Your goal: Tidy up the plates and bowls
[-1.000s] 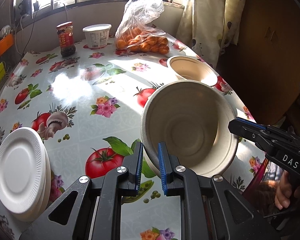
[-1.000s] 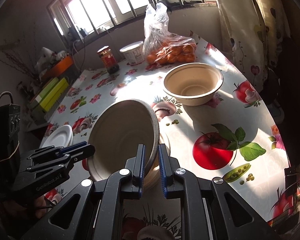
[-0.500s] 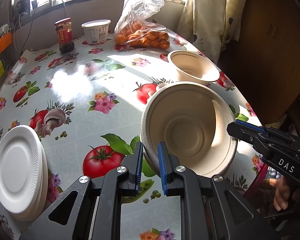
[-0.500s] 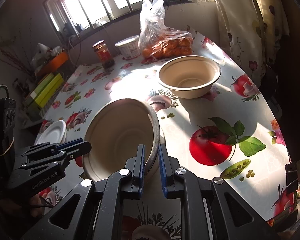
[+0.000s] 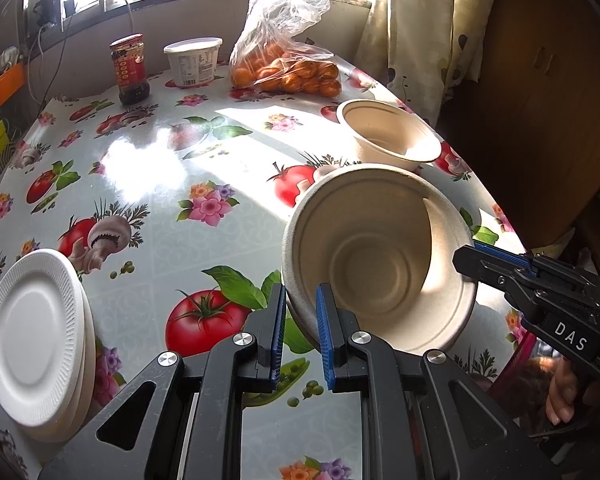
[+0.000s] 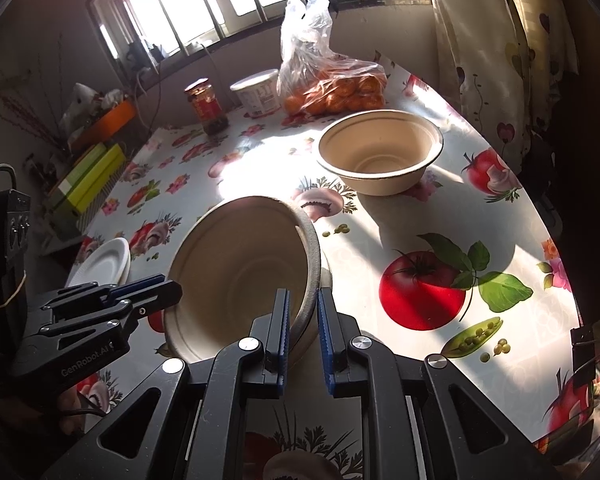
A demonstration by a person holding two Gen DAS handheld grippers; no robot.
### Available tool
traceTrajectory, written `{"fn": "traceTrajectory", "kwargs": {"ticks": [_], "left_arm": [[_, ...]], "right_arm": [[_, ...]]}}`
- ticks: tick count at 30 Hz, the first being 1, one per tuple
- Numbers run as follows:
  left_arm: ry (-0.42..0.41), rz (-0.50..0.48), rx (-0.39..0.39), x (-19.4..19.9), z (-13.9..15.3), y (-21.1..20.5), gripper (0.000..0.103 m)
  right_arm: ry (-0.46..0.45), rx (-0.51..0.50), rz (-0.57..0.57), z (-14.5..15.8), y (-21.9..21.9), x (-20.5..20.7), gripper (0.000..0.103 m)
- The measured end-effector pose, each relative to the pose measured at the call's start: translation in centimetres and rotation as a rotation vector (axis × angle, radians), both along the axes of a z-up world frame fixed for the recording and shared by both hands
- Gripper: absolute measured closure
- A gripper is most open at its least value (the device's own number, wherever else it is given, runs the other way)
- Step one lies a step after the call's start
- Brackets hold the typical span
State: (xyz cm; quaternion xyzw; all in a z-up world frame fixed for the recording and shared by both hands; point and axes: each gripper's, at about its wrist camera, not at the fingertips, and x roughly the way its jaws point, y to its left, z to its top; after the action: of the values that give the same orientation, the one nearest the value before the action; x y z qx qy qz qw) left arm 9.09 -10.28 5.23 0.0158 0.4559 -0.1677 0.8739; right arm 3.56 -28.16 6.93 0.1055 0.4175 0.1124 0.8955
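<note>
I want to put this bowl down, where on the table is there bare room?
Widest bare patch: mid-table between the white plates, the jar and the held bowl. Another lies right of the held bowl in the right wrist view. The far edge is crowded by tub and bagged oranges.

Tub label print too small to read. Plate stack: count unclear, left edge cut by frame. Held bowl's underside hidden; hand largely obscured behind right gripper.

"DAS" on right claw; "GenRobot.AI" on left claw.
</note>
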Motion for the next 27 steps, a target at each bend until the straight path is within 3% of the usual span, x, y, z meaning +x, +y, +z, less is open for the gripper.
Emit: {"fn": "traceTrajectory", "kwargs": {"ticks": [10, 27], "left_arm": [[-0.003, 0.000, 0.000, -0.03, -0.03, -0.06, 0.087], [-0.031, 0.007, 0.012, -0.11, 0.62, 0.10, 0.087]], "right_arm": [[0.000, 0.001, -0.002, -0.09, -0.04, 0.05, 0.088], [-0.008, 0.000, -0.018, 0.33, 0.02, 0.10, 0.073]]}}
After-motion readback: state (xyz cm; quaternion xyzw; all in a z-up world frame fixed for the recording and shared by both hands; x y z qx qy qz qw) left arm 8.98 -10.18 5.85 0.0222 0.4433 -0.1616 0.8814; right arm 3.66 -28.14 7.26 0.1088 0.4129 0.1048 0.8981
